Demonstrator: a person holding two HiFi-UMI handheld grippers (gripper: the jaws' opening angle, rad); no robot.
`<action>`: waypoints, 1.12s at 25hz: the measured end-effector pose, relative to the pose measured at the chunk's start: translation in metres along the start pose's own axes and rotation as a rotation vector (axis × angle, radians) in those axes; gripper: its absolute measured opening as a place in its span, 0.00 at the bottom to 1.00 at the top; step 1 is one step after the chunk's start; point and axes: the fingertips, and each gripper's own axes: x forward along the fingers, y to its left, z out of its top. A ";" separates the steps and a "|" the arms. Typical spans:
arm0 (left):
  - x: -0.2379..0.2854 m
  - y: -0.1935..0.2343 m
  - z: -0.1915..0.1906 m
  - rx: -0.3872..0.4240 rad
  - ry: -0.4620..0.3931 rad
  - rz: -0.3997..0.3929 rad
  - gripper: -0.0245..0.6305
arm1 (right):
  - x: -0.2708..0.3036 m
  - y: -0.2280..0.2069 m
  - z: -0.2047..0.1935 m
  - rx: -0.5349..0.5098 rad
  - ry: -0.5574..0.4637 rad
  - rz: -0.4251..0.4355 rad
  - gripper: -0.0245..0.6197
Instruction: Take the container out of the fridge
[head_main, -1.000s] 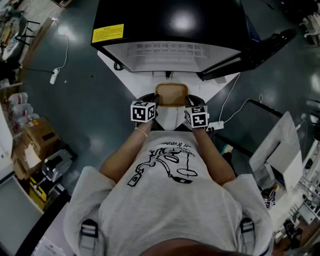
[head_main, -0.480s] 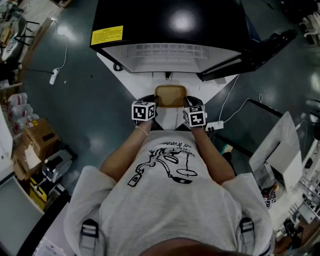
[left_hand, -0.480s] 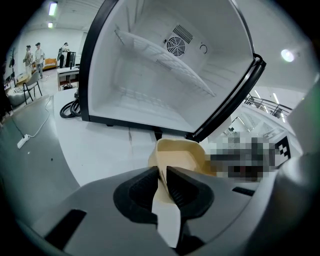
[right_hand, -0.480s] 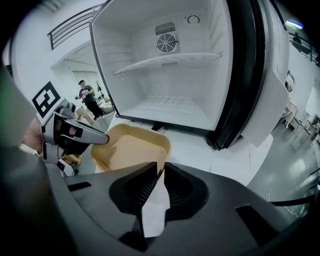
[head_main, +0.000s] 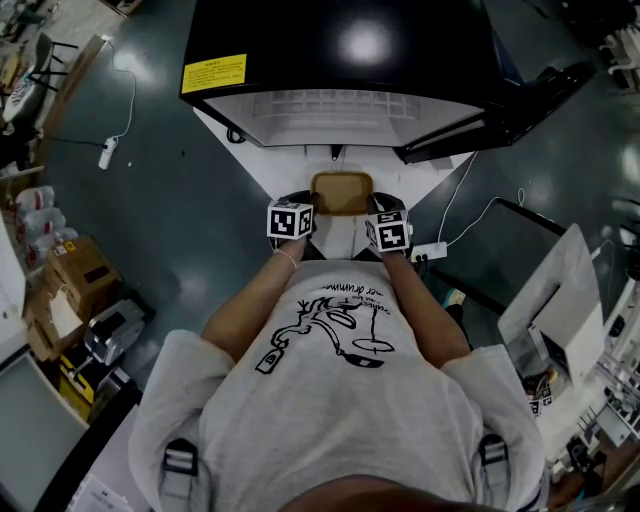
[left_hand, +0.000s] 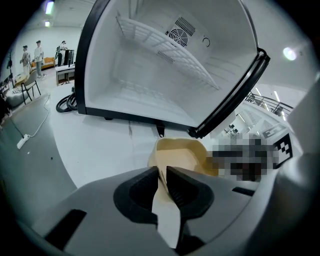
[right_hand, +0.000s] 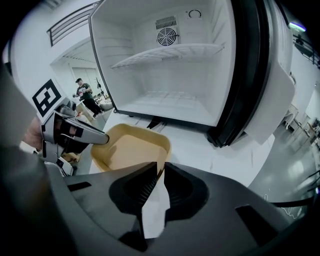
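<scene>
A: Where is the container?

B: It's outside the fridge, just in front of the open compartment and over the white board the fridge stands on. It's a shallow tan tub, open side up, and its bare bottom shows.

A: What's holding it?

B: Both grippers, one on each side. The left gripper has its jaws drawn narrow on the left rim, and the thin tan wall runs straight between the pads. The right gripper does the same on the right rim, with its pads pinched on the wall.

A: Is the tub resting on the board?

B: I can't tell. No view shows its underside.

A: And the fridge itself?

B: The door is swung wide to the fridge's right as the head view shows it. Inside the white compartment, a wire shelf sits partway up and a round fan grille is on the back wall above it.

A: How do the grippers sit relative to the fridge?

B: Side by side in front of it, both pointing toward the opening and angled down, with the tub between them.
</scene>
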 end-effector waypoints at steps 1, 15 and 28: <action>0.000 0.000 0.000 0.001 0.002 0.001 0.14 | 0.001 0.000 -0.001 0.000 0.003 -0.001 0.13; 0.012 0.007 -0.004 -0.010 0.026 0.008 0.13 | 0.012 -0.003 -0.006 -0.010 0.030 -0.002 0.13; 0.019 0.010 -0.007 -0.007 0.039 0.009 0.13 | 0.019 -0.006 -0.010 -0.025 0.038 0.000 0.13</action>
